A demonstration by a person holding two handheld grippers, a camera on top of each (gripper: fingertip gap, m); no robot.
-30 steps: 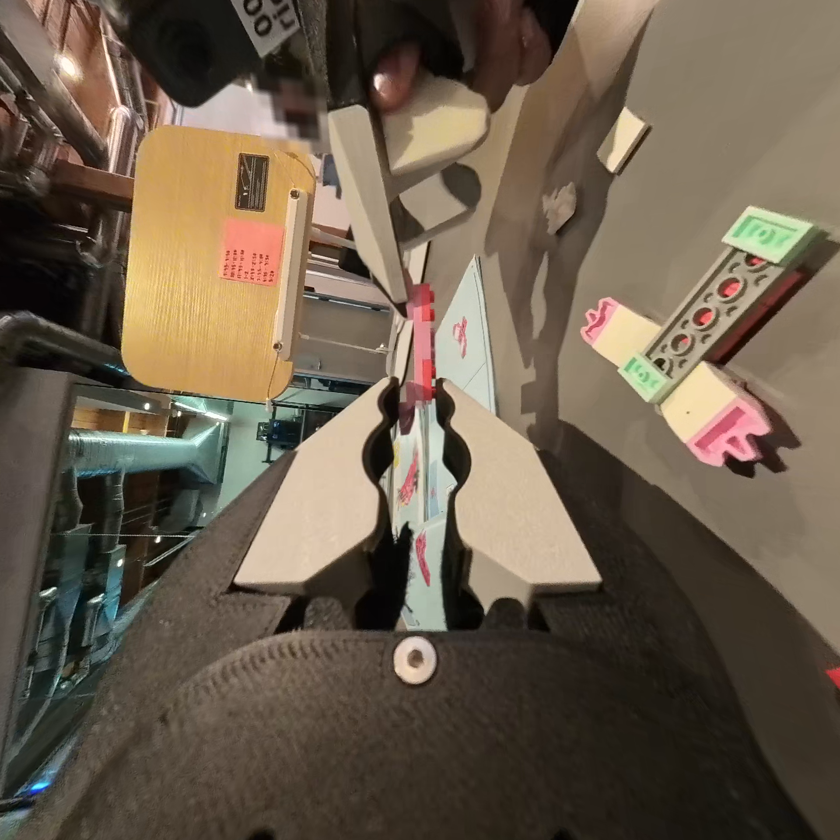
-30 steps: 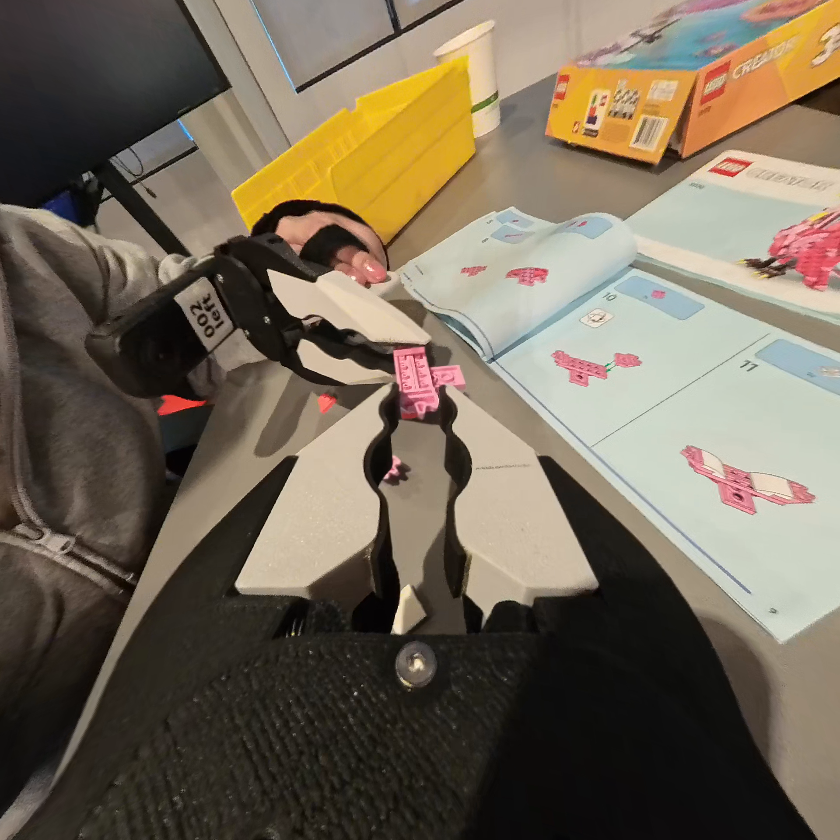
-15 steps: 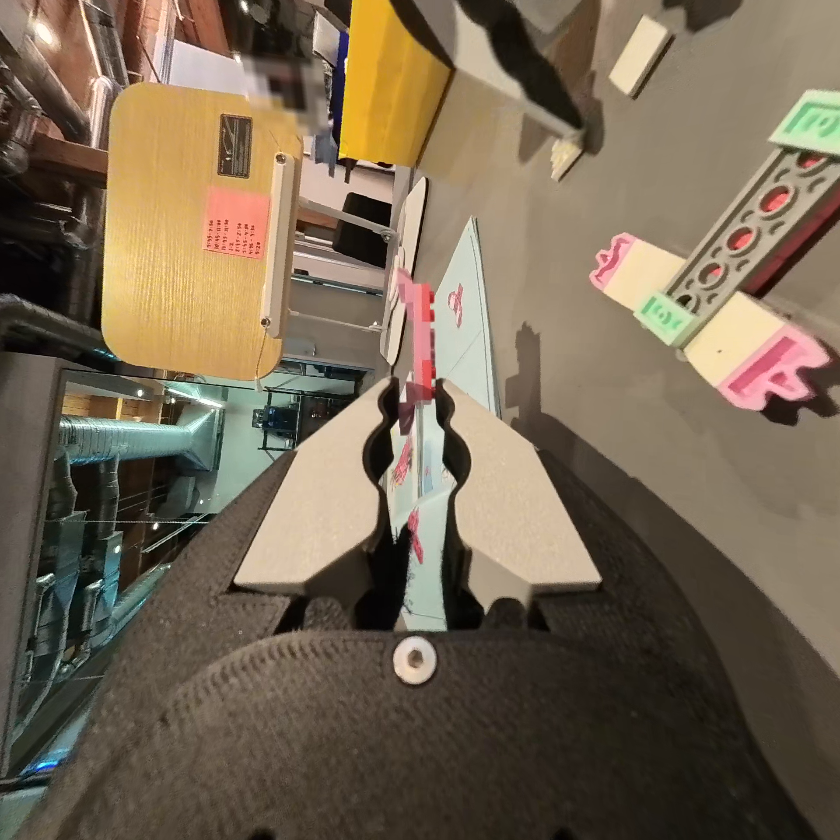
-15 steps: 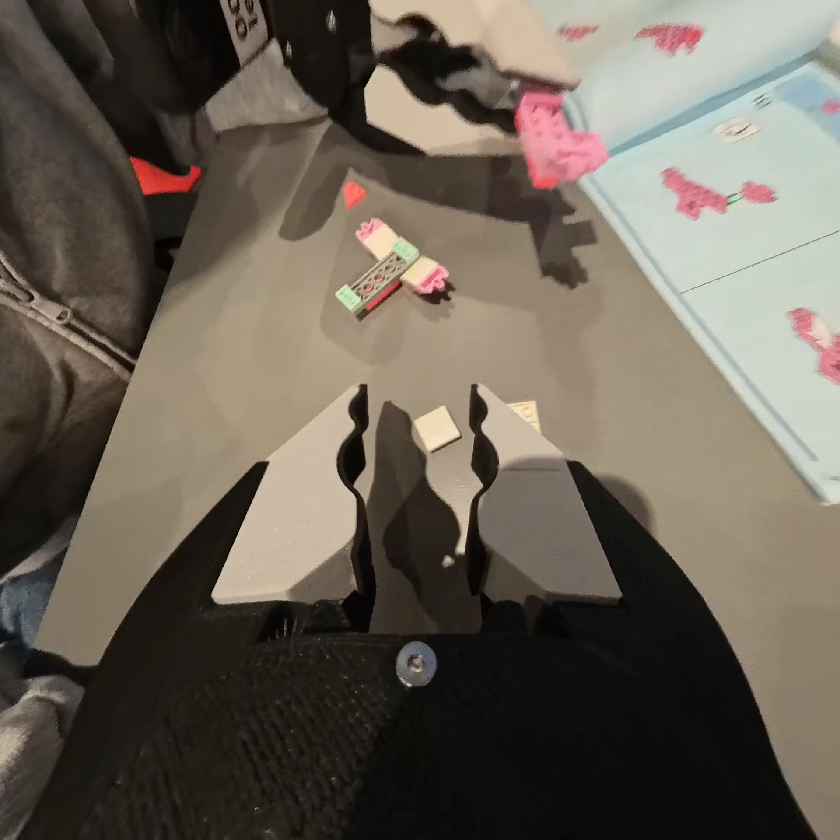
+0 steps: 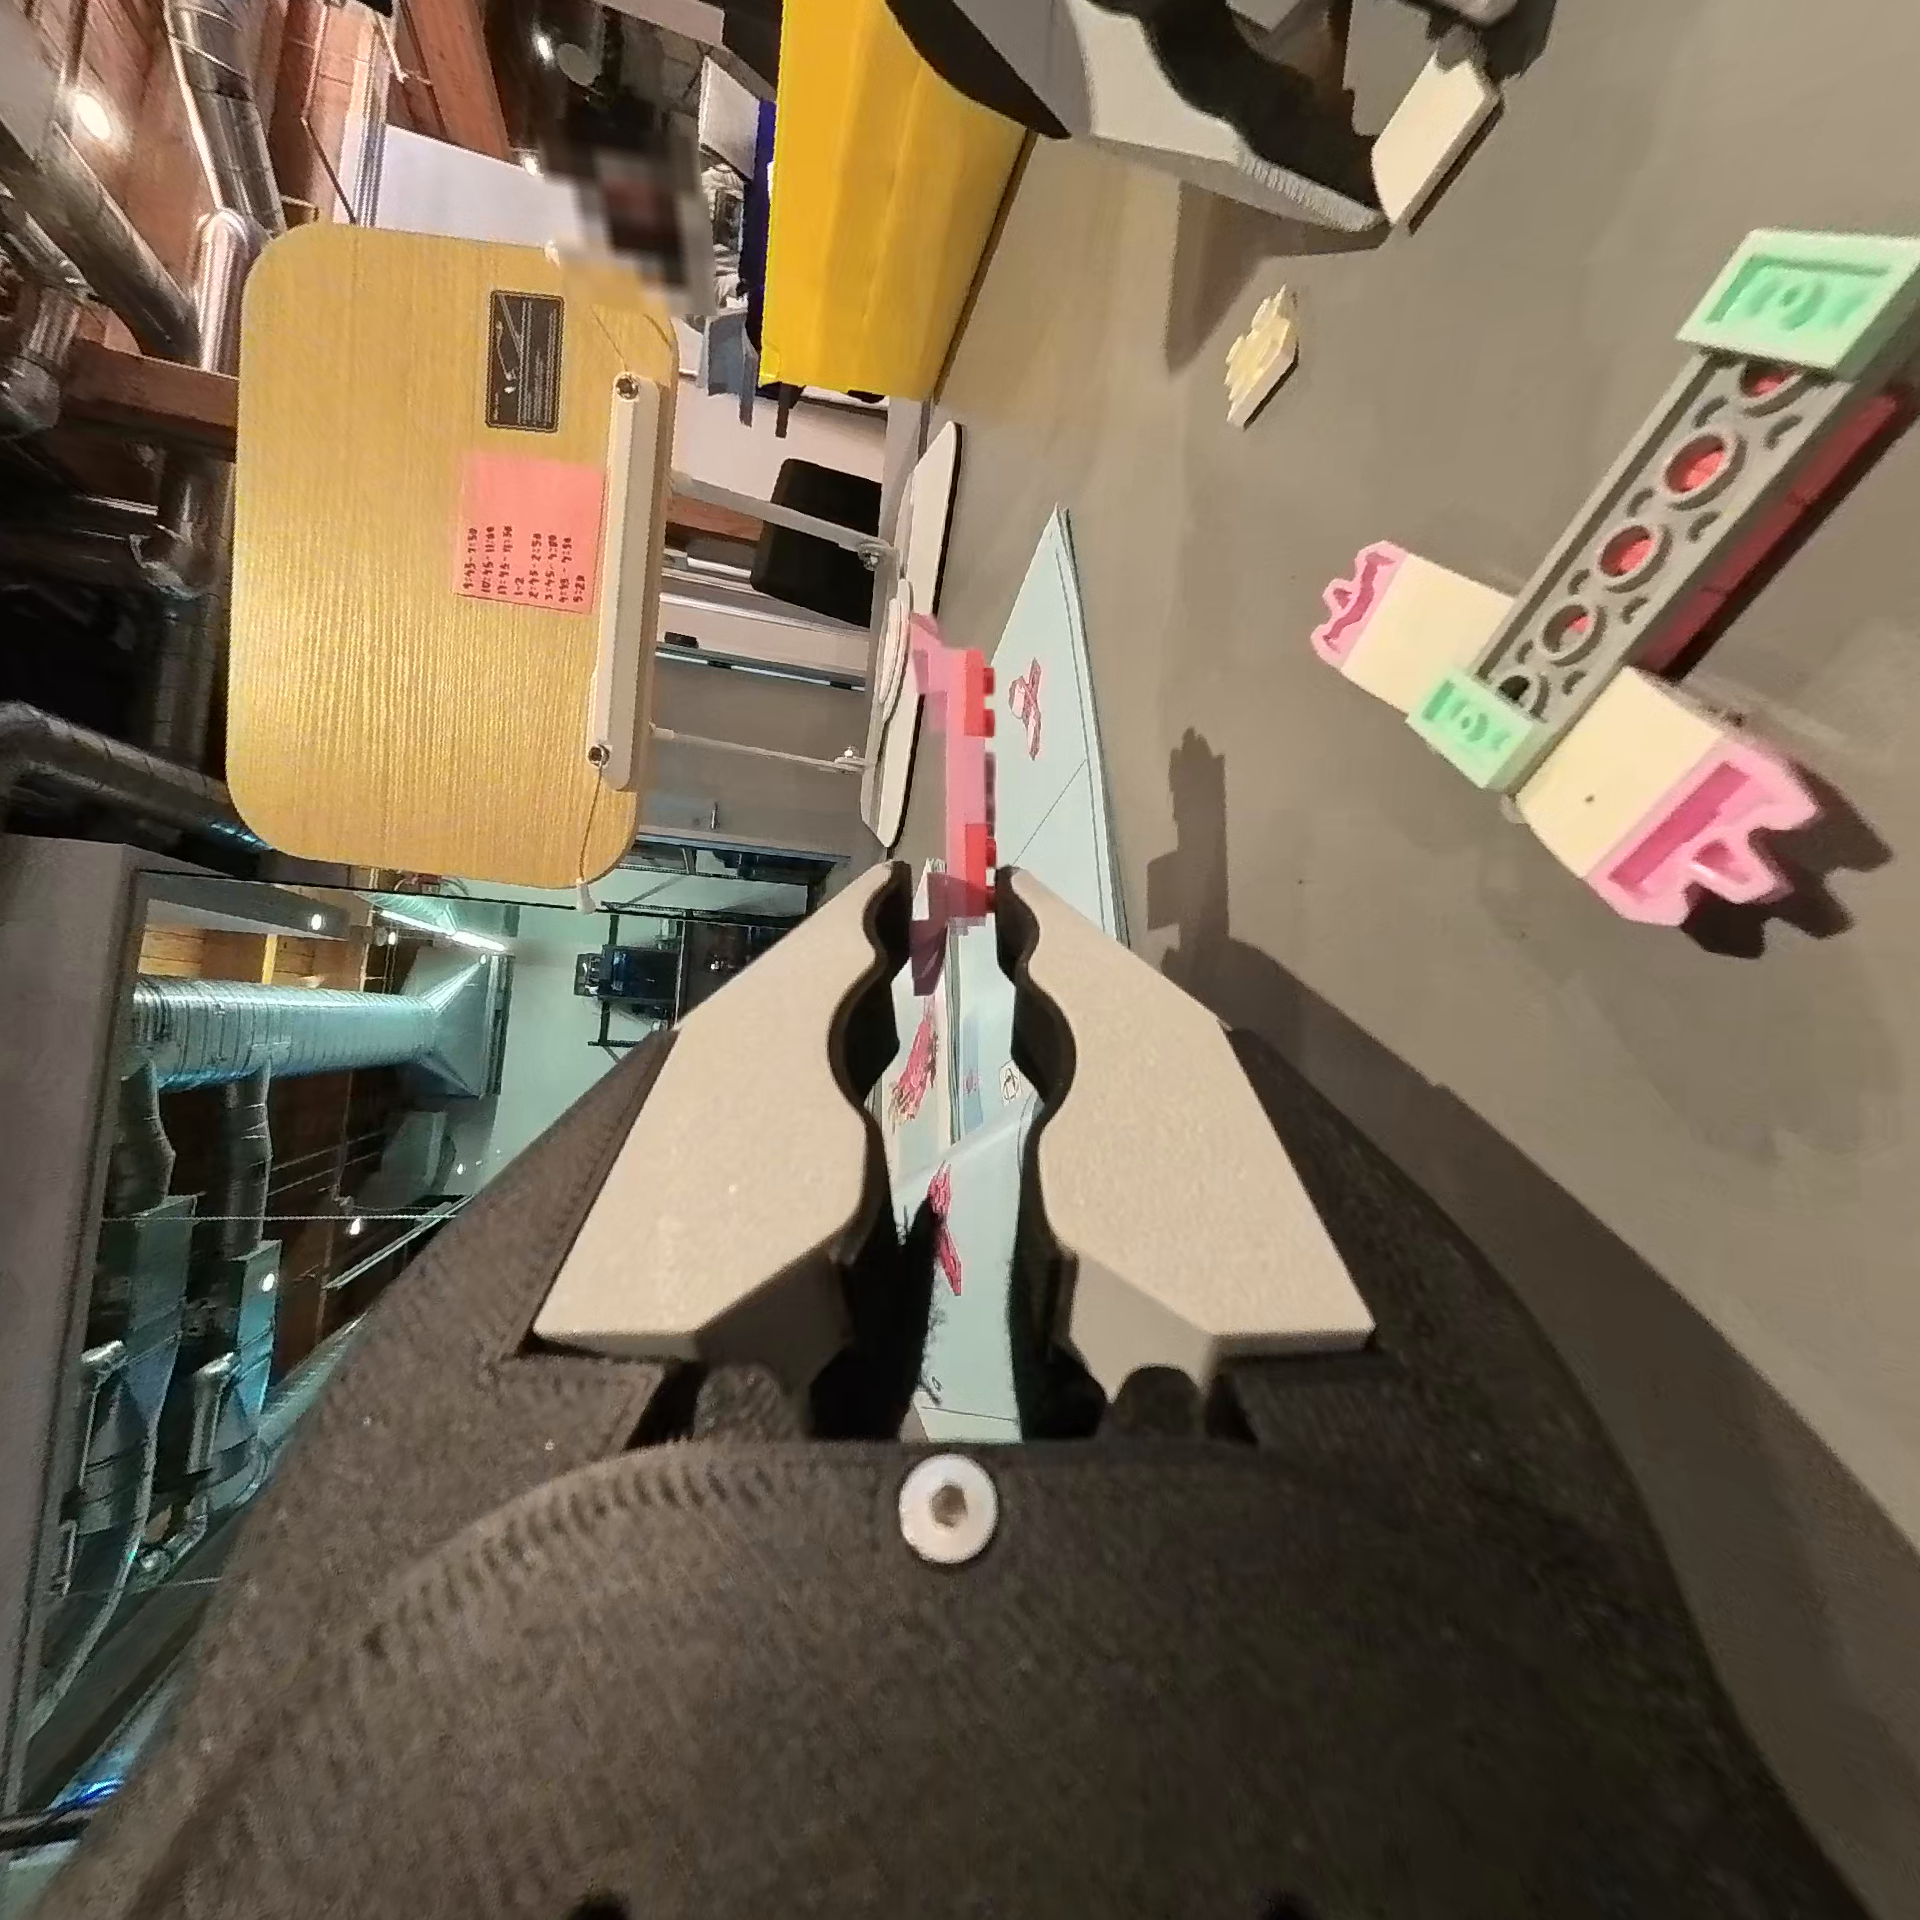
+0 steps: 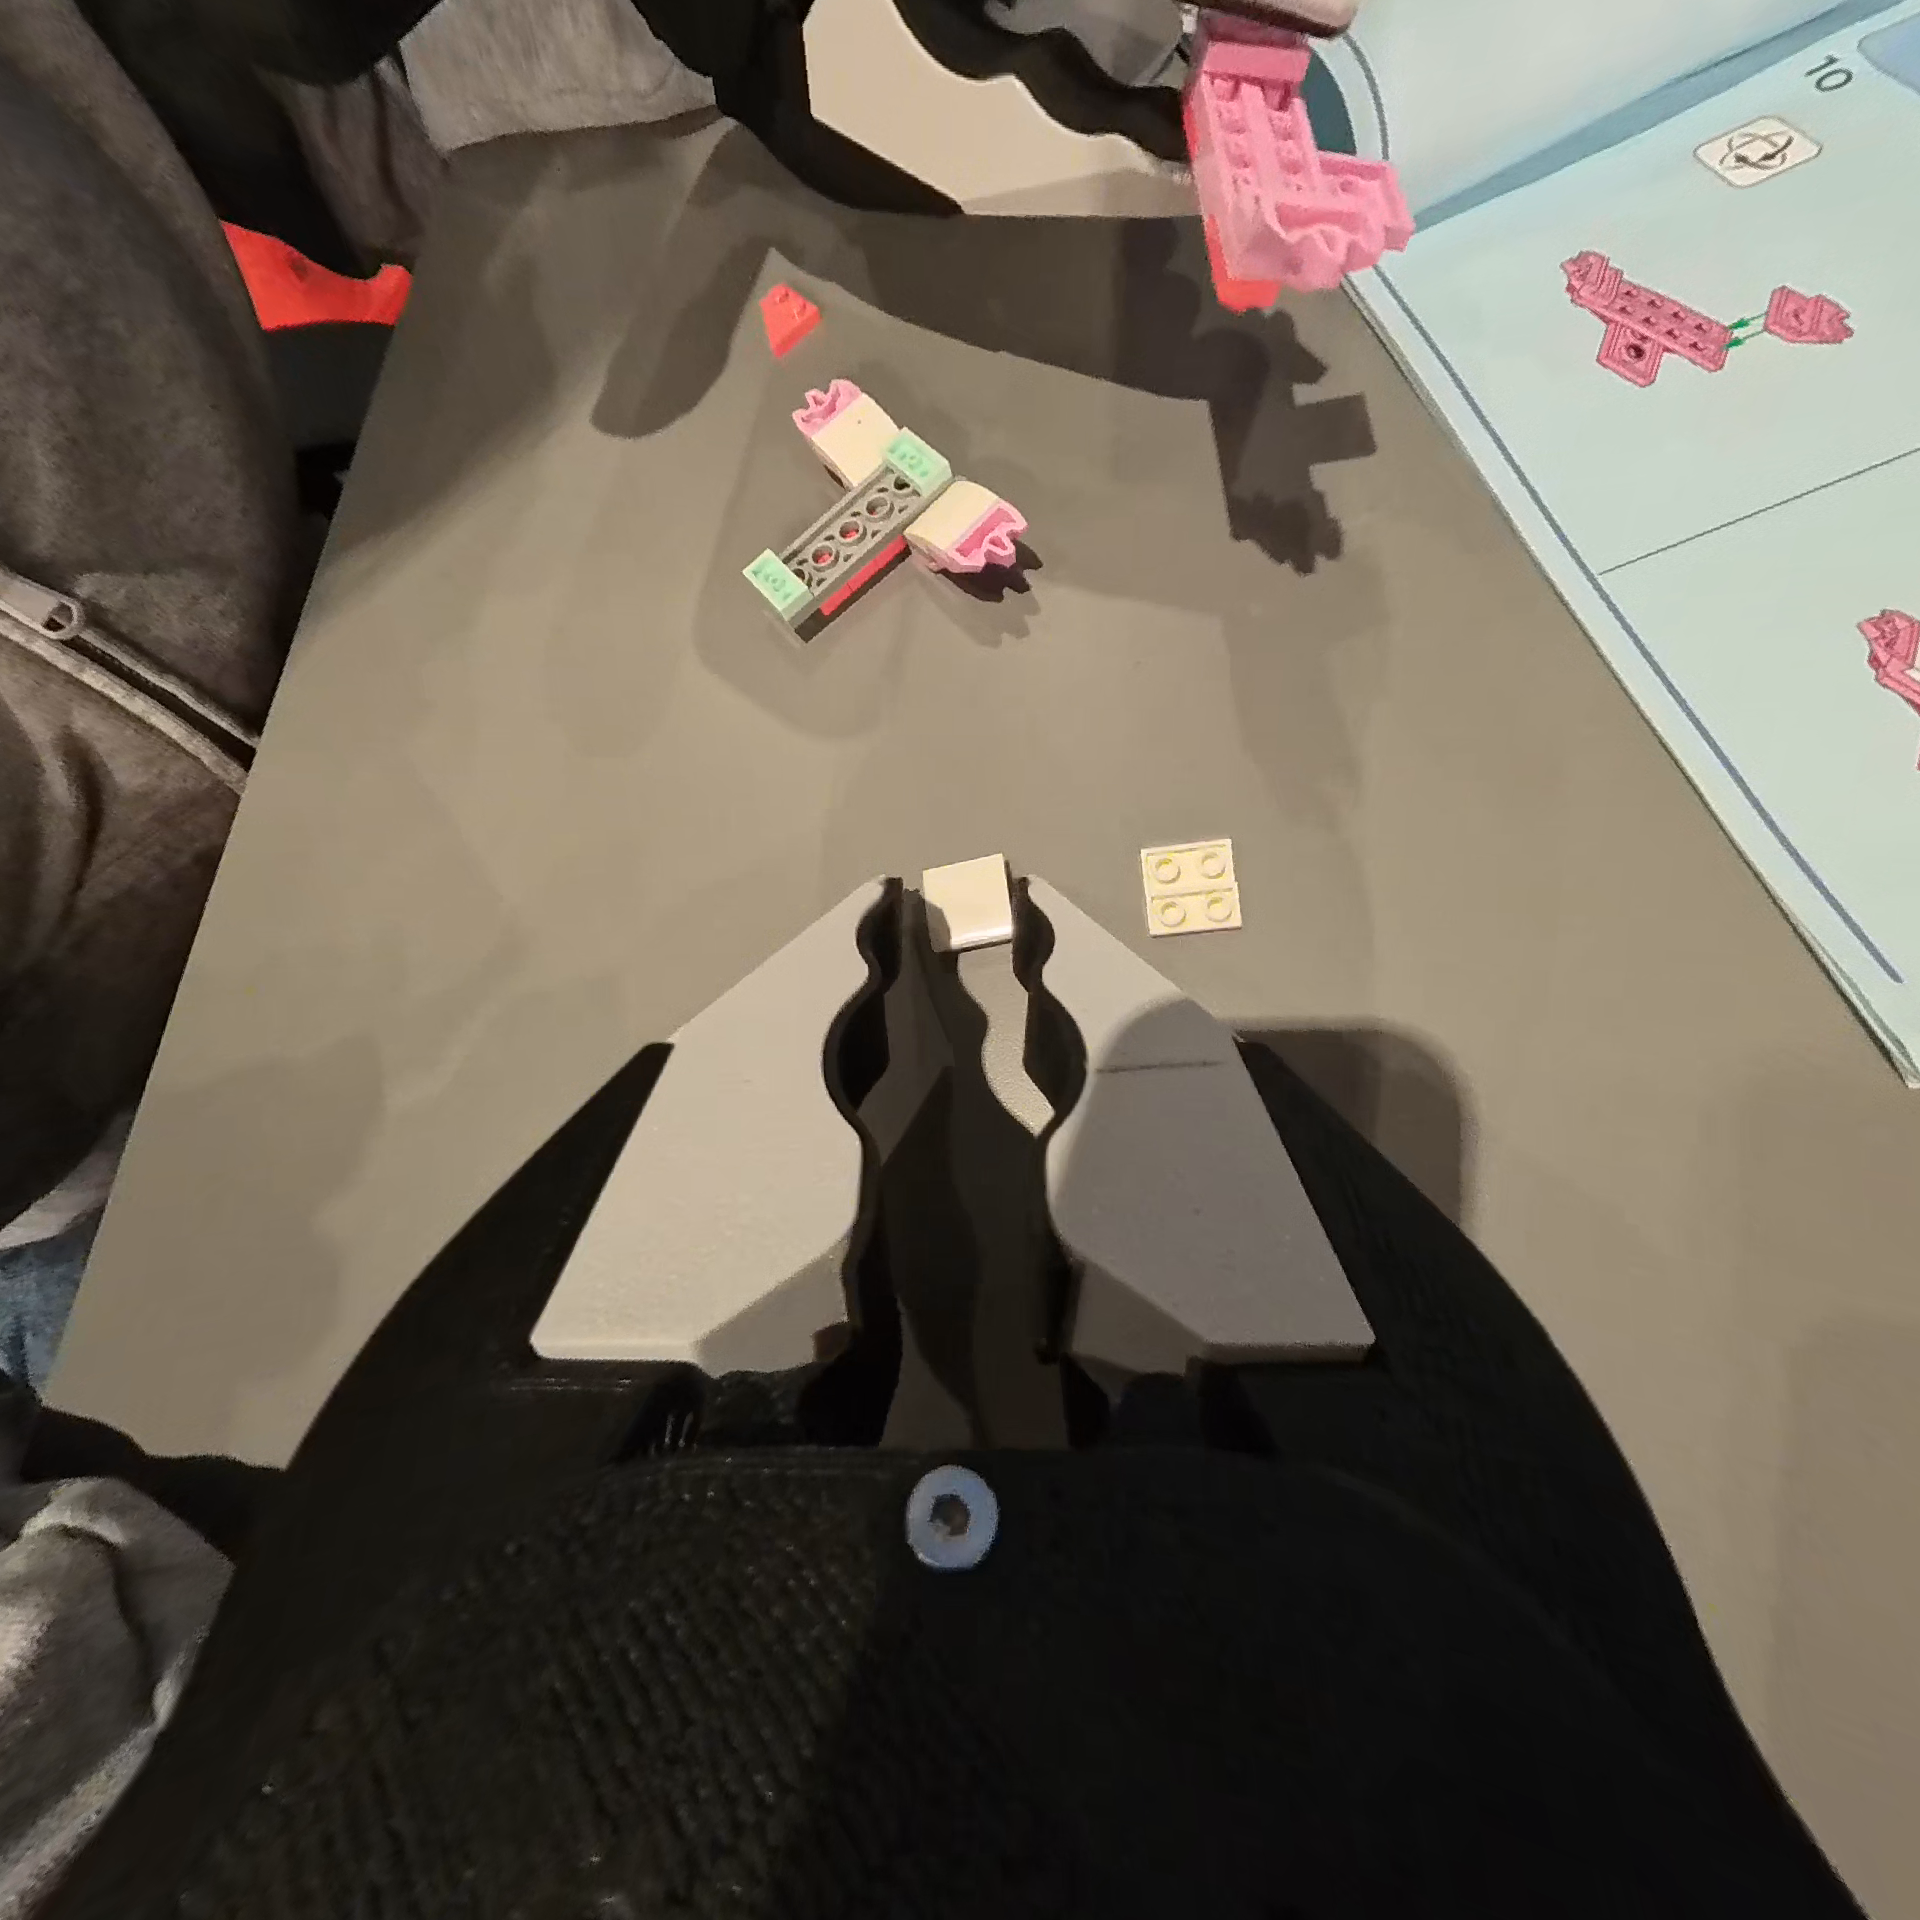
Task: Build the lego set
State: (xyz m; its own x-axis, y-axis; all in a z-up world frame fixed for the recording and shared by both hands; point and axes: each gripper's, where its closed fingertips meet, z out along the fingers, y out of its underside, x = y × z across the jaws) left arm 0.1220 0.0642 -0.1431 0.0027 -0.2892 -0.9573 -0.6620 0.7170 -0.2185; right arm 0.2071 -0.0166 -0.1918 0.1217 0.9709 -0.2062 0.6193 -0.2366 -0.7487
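Left gripper [image 5: 954,888] clamped on a pink and red brick assembly [image 5: 961,727], studded, held above the grey table [image 6: 582,810]. Right gripper [image 6: 961,899] fingertips closely flank a smooth white square tile [image 6: 967,900] on the table; whether they grip it cannot be told. White four-stud plate [image 6: 1191,886] just beside. Grey, green, pink and white assembly [image 6: 883,509] lies farther off.

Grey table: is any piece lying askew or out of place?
Yes: the small assembly lies with its undersides showing, diagonal on the grey table. A red slope piece sits alone near the far edge.
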